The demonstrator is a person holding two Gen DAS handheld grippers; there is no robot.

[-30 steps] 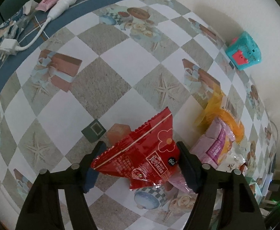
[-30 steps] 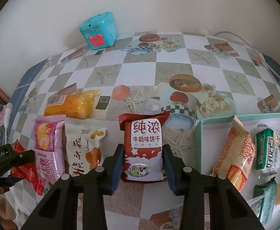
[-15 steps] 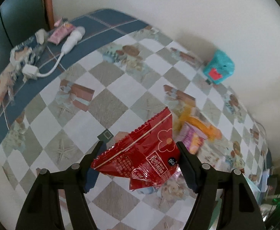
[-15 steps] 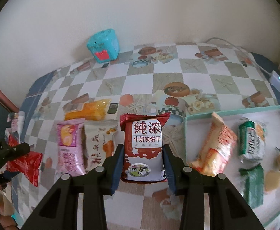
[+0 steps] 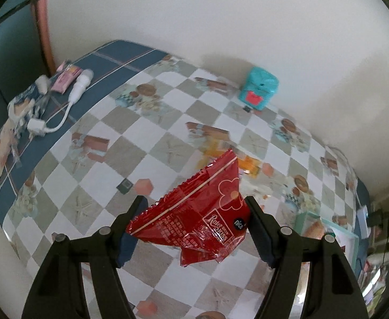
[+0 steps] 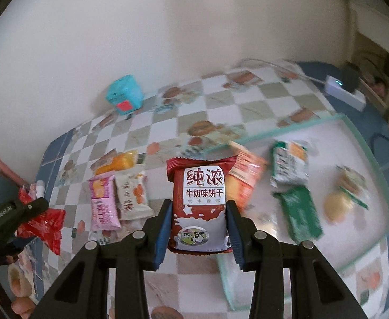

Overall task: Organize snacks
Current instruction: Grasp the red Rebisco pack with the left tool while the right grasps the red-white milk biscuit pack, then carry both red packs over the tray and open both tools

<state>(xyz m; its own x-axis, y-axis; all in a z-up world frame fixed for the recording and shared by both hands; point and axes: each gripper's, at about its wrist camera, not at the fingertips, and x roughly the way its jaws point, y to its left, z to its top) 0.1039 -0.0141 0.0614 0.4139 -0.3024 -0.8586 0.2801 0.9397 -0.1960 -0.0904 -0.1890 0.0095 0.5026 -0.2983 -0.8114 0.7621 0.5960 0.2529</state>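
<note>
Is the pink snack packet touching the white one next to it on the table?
Touching. In the right wrist view the pink packet lies side by side with the white packet, their long edges meeting with no tablecloth showing between them.

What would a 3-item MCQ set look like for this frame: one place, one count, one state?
1. Where is the teal box?
A. in the tray
B. by the wall
C. in a gripper

2. How many packets lie on the cloth left of the milk packet?
A. one
B. three
C. five

3. The left gripper is:
A. empty
B. shut on the red packet
C. resting on the tray

Answers: B, it stands against the wall; B, orange, pink, white; B, jaws pinch the packet's sides.
</note>
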